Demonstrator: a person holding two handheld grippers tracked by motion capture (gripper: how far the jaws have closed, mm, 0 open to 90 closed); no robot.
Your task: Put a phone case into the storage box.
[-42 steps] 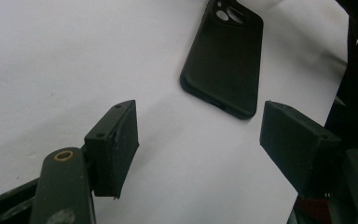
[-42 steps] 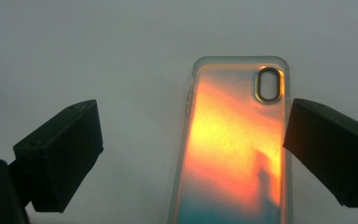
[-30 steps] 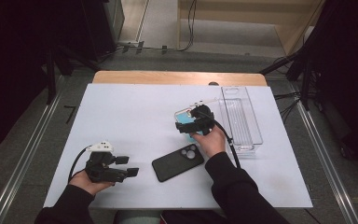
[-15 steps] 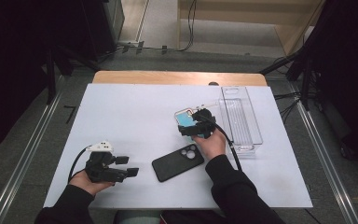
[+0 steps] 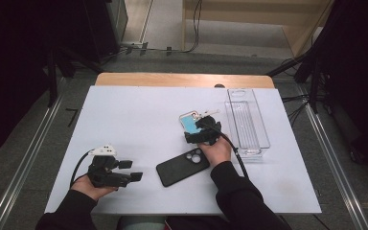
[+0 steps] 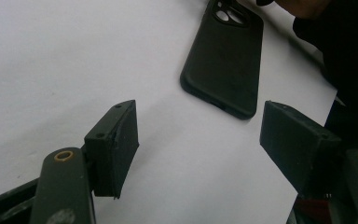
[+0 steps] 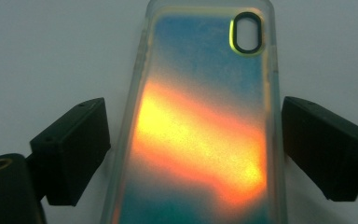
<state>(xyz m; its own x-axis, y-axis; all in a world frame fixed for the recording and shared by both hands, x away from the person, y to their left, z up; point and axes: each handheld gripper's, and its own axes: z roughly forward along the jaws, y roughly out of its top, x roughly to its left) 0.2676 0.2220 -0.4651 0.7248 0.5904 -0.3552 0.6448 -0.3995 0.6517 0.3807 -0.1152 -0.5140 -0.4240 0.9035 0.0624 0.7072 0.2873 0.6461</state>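
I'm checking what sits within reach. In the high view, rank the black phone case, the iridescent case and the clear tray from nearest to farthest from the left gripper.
From the left gripper:
1. Black phone case, just to its right, near the table's front.
2. Iridescent case, farther back and right, between the right gripper's jaws.
3. Clear tray, farthest, at the right side.

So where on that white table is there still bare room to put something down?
The far left of the white table is bare, from its back edge down to the left gripper. It's crowded on the right, where the right gripper, iridescent case, black phone and clear tray cluster.
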